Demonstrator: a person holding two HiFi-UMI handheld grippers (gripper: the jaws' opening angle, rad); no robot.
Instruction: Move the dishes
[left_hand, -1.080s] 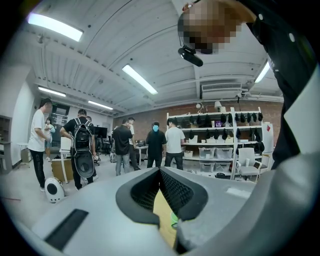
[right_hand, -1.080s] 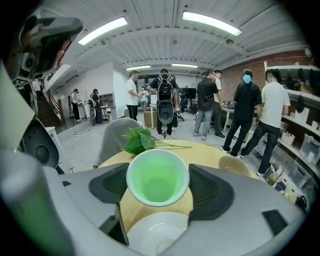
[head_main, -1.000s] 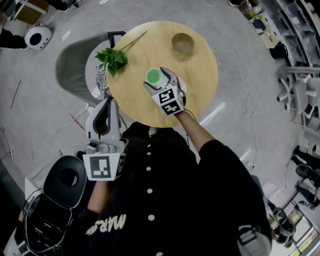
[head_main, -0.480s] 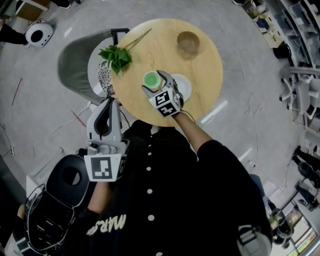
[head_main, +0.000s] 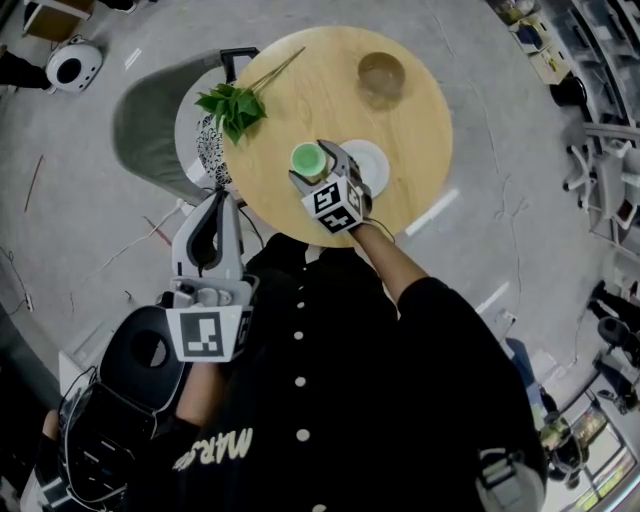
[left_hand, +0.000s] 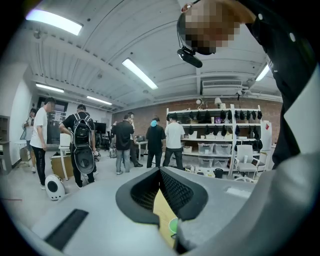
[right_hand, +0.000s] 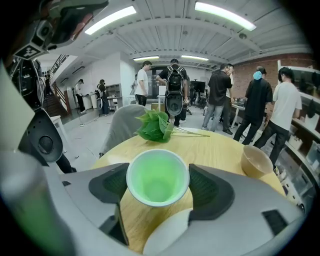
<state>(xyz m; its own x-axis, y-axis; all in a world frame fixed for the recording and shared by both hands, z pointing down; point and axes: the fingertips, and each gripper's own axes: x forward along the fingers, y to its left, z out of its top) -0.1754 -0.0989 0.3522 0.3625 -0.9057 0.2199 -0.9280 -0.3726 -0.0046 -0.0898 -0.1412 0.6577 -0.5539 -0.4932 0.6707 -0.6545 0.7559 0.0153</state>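
Note:
A round wooden table (head_main: 300, 210) carries a green cup (head_main: 306, 157), a white plate (head_main: 372, 165), a brown bowl (head_main: 381, 76) and a leafy green sprig (head_main: 235, 106). My right gripper (head_main: 312, 161) is shut on the green cup (right_hand: 157, 176), its pads pressed against both sides, just left of the plate (right_hand: 165, 235). The bowl (right_hand: 256, 161) and the sprig (right_hand: 155, 126) lie beyond it. My left gripper (head_main: 214, 203) hangs off the table's near left edge, shut and holding nothing; through its jaws (left_hand: 160, 172) I glimpse a strip of table and the cup (left_hand: 173, 226).
A grey chair (head_main: 150, 120) stands against the table's left side. A black round device (head_main: 140, 355) sits on the floor by my left arm. Several people (right_hand: 260, 105) stand beyond the table near shelving (left_hand: 220, 140).
The right gripper with the green cup has drifted slightly left, uncovering more of the white plate. The left gripper has stayed where it was.

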